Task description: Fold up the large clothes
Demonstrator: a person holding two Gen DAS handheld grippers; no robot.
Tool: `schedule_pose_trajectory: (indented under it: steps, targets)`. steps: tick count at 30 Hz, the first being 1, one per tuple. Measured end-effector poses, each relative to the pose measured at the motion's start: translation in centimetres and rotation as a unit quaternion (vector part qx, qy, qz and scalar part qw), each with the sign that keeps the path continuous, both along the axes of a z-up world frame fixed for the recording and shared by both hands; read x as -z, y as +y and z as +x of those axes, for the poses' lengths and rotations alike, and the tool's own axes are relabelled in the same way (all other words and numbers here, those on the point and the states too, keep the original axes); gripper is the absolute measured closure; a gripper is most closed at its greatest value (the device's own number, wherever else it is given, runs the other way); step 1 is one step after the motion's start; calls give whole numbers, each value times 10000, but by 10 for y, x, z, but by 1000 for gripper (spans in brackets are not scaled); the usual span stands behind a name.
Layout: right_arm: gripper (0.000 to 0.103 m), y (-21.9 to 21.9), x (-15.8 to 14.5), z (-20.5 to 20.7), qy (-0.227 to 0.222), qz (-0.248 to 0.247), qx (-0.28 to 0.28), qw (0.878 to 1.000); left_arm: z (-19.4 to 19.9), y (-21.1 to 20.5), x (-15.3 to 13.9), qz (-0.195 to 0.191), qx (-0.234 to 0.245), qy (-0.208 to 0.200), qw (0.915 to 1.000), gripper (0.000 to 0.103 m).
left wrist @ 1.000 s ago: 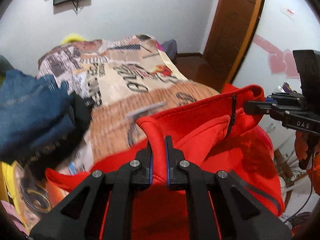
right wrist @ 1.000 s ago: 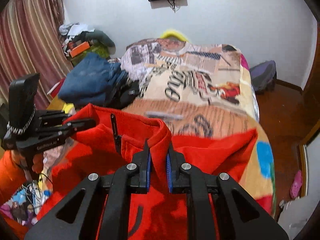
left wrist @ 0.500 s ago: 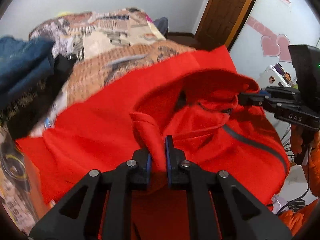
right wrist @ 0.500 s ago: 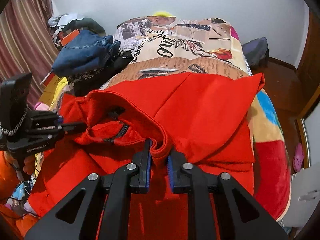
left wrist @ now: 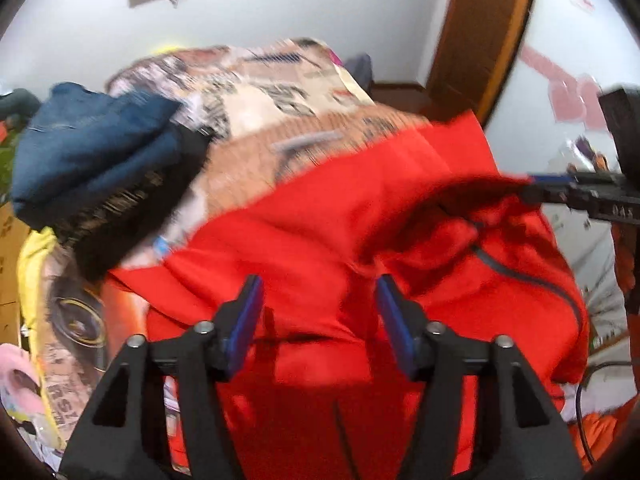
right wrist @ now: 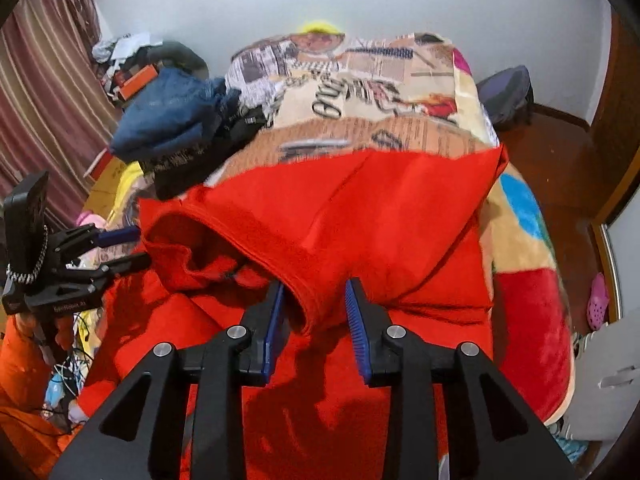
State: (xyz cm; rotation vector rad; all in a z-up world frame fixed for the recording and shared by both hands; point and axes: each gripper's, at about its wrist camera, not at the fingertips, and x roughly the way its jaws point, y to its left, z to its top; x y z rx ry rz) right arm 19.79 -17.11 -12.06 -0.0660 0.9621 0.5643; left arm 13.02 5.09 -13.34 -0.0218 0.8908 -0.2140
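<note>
A red fleece jacket (left wrist: 320,248) with a dark zipper (left wrist: 520,276) lies spread on the patterned blanket of the bed (left wrist: 280,96). My left gripper (left wrist: 318,314) hangs just above the jacket; its jaws are opening and stand wide, with no fabric pinched. In the right wrist view the jacket's folded hem (right wrist: 308,300) sits loose between the blue pads of my right gripper (right wrist: 316,320), whose jaws are opening too. Each gripper shows at the other's side: the right gripper (left wrist: 538,188) by the collar, the left gripper (right wrist: 128,248) at the jacket's left edge.
A pile of blue jeans (right wrist: 168,120) on a black garment (right wrist: 188,168) lies at the bed's left side. A striped curtain (right wrist: 44,92) hangs far left. A wooden door (left wrist: 480,32) and bare floor (right wrist: 560,168) are right. An orange sleeve (right wrist: 20,360) shows low left.
Both grippers were shut on folds of the red jacket; both have let go and their jaws have spread. The jacket has come down onto the bed and both hands have sunk a little.
</note>
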Motion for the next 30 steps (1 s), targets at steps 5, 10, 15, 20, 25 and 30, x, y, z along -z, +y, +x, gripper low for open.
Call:
schedule_pose_trajectory:
  steps: [5, 10, 15, 20, 25, 30]
  targets:
    - [55, -4, -25, 8, -347, 209, 79, 9991, 26, 28, -16, 135, -421, -268, 9987, 39]
    - [53, -2, -34, 29, -533, 280, 298, 9977, 62, 37, -3, 17, -565, -151, 9983, 38]
    - [52, 5, -3, 53, -148, 117, 506, 9985, 87, 28, 27, -344, -481, 300, 9978, 38]
    - [52, 4, 36, 55, 292, -338, 586, 9973, 76, -1, 47, -98, -162, 458, 9988, 38]
    - [41, -12, 47, 39, 327, -305, 746, 9962, 54, -13, 64, 115, -43, 639, 9979, 34]
    - [37, -27, 48, 32, 508, -128, 925, 9943, 33, -11, 68, 160, -155, 584, 9980, 30]
